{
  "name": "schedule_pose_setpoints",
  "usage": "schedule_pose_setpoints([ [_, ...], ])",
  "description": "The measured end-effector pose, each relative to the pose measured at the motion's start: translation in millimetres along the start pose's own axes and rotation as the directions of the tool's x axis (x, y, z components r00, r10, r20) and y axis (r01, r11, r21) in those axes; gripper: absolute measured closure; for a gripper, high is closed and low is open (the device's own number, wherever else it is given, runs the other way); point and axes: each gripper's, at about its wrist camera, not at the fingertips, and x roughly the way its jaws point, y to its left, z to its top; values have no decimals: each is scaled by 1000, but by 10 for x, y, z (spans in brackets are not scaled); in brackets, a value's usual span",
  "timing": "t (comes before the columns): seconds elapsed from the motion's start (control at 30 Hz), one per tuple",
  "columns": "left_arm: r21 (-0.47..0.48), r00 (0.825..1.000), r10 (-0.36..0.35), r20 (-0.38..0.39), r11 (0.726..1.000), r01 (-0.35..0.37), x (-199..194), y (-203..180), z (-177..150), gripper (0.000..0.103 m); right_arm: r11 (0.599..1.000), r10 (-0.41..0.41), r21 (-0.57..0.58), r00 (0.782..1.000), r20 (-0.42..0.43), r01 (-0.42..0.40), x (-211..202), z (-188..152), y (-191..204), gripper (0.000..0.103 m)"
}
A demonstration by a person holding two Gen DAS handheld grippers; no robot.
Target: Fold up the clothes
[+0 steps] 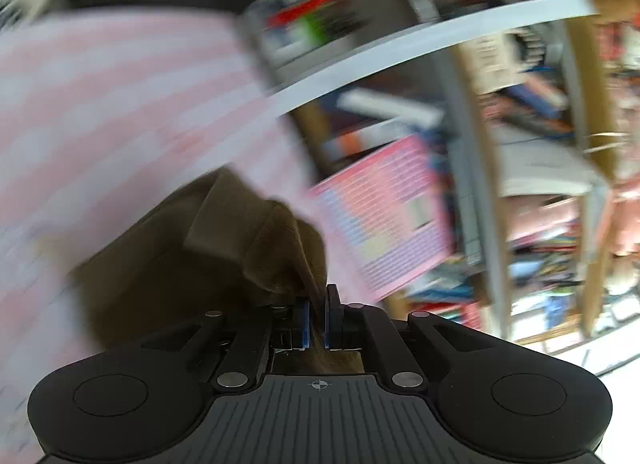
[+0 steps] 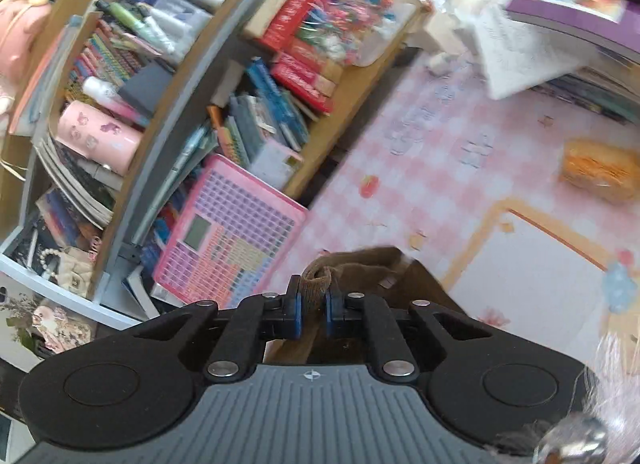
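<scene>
left gripper (image 1: 318, 314) clamped on brown garment (image 1: 208, 248), cloth bunched ahead-left of the fingers. pink checked tablecloth (image 1: 112, 104) beyond it. pink keyboard toy (image 1: 384, 216) ahead-right, blurred shelves (image 1: 500, 36) behind.

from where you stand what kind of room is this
Probably a child's bedroom or study corner at home: crowded bookshelves, a pink toy learning laptop, and a pink checkered surface where both grippers hold a brown garment.

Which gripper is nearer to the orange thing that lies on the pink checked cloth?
Probably right. The orange thing lies ahead of the right gripper, which holds brown cloth. The left gripper holds brown cloth too; its view does not show it.
</scene>
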Motion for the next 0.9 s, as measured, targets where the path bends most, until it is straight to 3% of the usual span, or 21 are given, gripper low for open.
schedule_pose_setpoints([
  [0.03,-19,999,37,-21,999,-38,-7,146,-74,98,998,-58,11,997,-44,59,27,-104,-174,94],
  [0.07,-11,1000,24,-16,1000,-24,-12,100,-60,99,992,-121,19,988,-91,123,63,-215,-357,94],
  [0.2,24,1000,-31,0,999,31,-32,-85,-2,99,962,-235,96,955,-180,254,228,-439,-813,95],
  [0.27,42,998,-58,7,997,58,-42,-177,27,99,977,-205,30,965,-161,212,244,-331,-544,95],
  [0.37,68,995,-100,18,993,98,-56,-315,71,98,995,-36,-91,998,-44,32,49,-83,89,95],
  [0.47,81,996,-88,20,993,86,-84,-232,25,98,963,162,-231,983,90,-138,-301,54,586,95],
  [0.5,84,997,-78,20,994,76,-95,-176,-2,98,951,180,-275,976,121,-141,-404,51,637,95],
  [0.57,89,998,-57,20,994,55,-117,-64,-55,98,950,107,-304,987,121,-65,-413,-53,506,95],
  [0.6,82,999,-35,13,996,34,-108,19,-87,98,960,25,-279,997,78,-2,-304,-120,312,95],
  [0.63,36,999,33,-23,999,-32,-17,218,-142,98,966,-62,-250,998,30,67,-183,-201,128,95],
  [0.7,8,991,114,-67,994,-113,79,473,-250,98,954,-237,-203,970,-62,220,97,-372,-266,95],
  [0.77,31,991,116,-69,993,-114,74,483,-288,98,940,-302,-191,950,-85,282,208,-484,-463,95],
  [0.9,96,997,69,-44,993,-65,4,339,-273,97,931,-321,-207,944,-75,300,258,-546,-501,95],
])
